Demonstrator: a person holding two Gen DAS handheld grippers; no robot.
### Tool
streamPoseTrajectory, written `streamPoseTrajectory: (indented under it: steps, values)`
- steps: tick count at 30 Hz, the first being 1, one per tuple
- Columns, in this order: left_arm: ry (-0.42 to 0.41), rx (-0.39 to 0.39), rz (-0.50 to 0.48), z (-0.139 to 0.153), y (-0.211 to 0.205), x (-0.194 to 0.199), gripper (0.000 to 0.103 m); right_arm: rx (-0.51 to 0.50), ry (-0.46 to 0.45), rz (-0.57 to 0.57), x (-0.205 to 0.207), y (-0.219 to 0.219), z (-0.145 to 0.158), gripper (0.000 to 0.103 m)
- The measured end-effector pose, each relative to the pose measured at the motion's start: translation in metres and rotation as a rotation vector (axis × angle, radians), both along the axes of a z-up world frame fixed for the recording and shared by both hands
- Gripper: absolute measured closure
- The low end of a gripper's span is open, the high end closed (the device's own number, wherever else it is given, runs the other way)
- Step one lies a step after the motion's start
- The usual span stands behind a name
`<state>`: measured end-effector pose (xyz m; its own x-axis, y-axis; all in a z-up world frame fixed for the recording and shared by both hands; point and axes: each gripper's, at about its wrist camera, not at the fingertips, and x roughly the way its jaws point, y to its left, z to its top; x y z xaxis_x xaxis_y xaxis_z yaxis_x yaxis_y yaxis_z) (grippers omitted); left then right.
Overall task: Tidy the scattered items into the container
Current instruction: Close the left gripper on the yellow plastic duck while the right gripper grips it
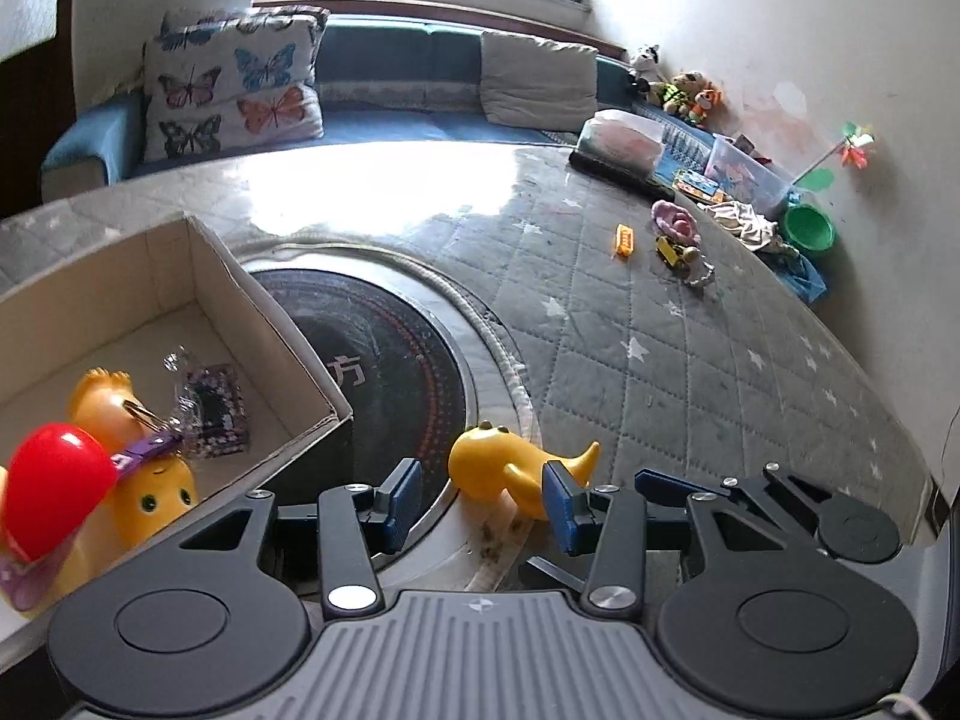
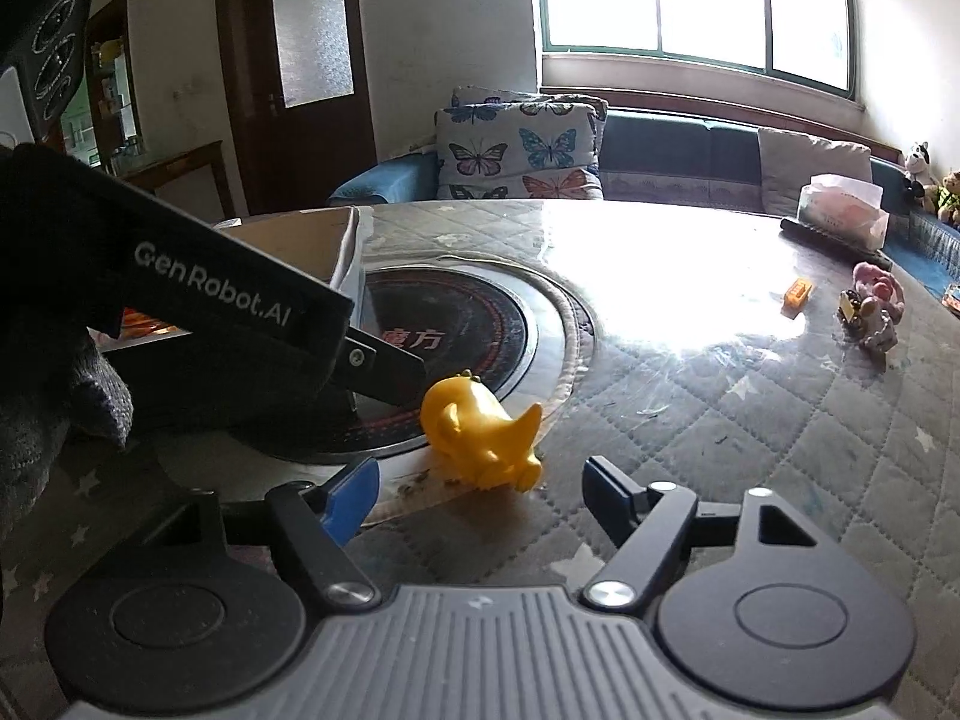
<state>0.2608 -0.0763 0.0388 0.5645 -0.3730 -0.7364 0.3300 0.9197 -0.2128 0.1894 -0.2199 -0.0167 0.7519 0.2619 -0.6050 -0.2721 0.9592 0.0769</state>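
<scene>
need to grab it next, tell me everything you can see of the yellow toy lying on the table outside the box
The yellow toy is a small glossy plastic animal figure, all one colour, lying tipped on its side. Its rounded body has small bumps on top and a pointed, tail-like tip sticking up. It lies on the rim of the round black cooktop set into the table, beside the quilted cover. It sits ahead of both sets of open fingers; nothing grips it.

Yellow toy, starred grey cover
Yellow duck toy [image 1: 510,468] between blue-padded tongs; grey quilted table cover [image 1: 690,330] beyond, white stars.
</scene>
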Motion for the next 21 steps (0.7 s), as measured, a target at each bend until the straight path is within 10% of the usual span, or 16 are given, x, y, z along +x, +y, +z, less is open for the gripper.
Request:
streamPoseTrajectory:
  steps: [21]
  values:
    - [0.056, -0.077, 0.082, -0.007, 0.005, 0.016, 0.056, 0.018, 0.024, 0.018, 0.016, 0.001, -0.007, 0.040]
